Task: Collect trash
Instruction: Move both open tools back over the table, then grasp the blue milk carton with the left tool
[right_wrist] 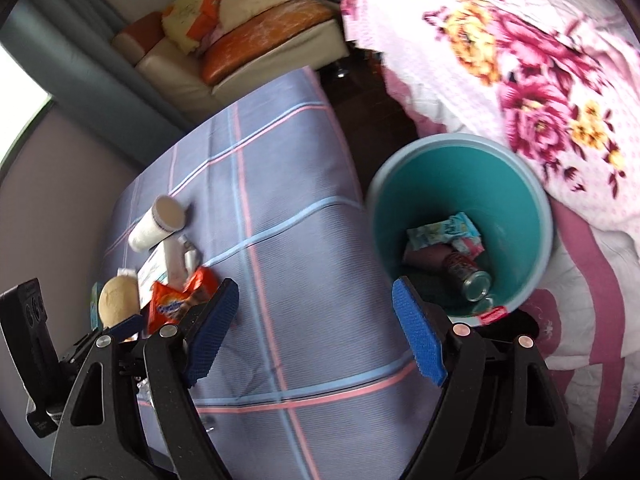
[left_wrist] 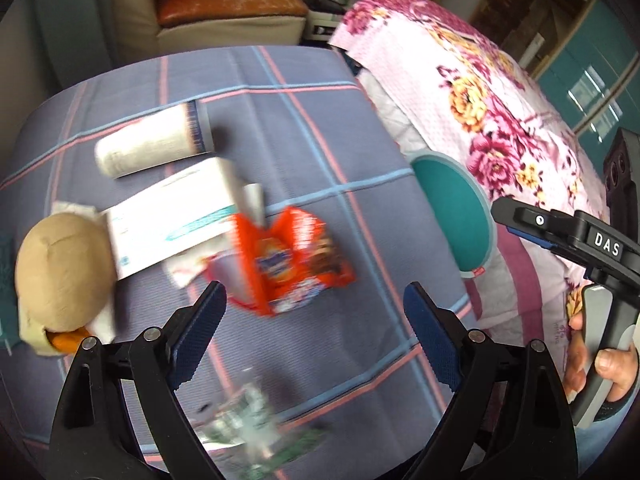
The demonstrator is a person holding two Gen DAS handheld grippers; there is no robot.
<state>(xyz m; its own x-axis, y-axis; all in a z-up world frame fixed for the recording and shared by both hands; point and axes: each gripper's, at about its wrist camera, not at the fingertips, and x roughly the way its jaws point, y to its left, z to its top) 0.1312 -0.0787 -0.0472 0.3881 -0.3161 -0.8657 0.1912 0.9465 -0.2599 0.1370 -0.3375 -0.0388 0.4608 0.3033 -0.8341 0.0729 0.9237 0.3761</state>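
On the checked bedsheet (left_wrist: 320,152) lie an orange snack wrapper (left_wrist: 288,260), a white box (left_wrist: 172,216), a white cylinder tube (left_wrist: 152,142) and a crumpled clear-green wrapper (left_wrist: 248,428). My left gripper (left_wrist: 314,332) is open and empty, just short of the orange wrapper. The teal trash bin (right_wrist: 460,184) stands beside the bed and holds a can (right_wrist: 470,276) and wrappers. My right gripper (right_wrist: 316,332) is open and empty above the bed edge, left of the bin. The orange wrapper (right_wrist: 176,300) and the tube (right_wrist: 156,224) also show in the right wrist view.
A plush duck toy (left_wrist: 60,276) lies left of the box. A pink floral blanket (left_wrist: 492,120) covers the right side. A cream and orange sofa (left_wrist: 224,8) stands behind the bed. The bin's rim (left_wrist: 452,208) shows in the left wrist view.
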